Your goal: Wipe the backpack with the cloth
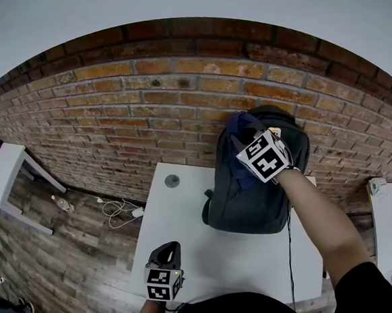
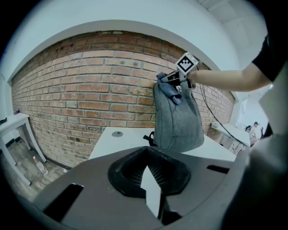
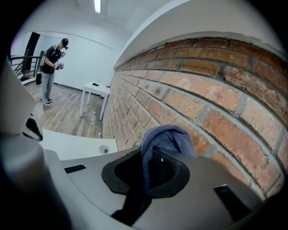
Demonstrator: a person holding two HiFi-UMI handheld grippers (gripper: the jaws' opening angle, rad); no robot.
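Note:
A dark grey backpack [image 1: 250,195] stands upright on the white table [image 1: 190,254], leaning against the brick wall. My right gripper [image 1: 246,136] is at the top of the backpack, shut on a blue cloth [image 1: 237,124] that drapes over the bag's upper edge. In the right gripper view the cloth [image 3: 167,137] bunches out from between the jaws of the right gripper [image 3: 150,167], close to the bricks. The left gripper view shows the backpack [image 2: 177,121] ahead with the cloth [image 2: 169,92] on top. My left gripper [image 1: 168,251] hovers at the table's front left, shut and holding nothing.
A round cable hole [image 1: 172,180] lies in the table left of the bag. Smaller white tables stand at the far left [image 1: 1,168] and right [image 1: 390,218]. Cables [image 1: 119,207] and a bottle [image 1: 61,203] lie on the wooden floor. A person [image 3: 51,67] stands far off.

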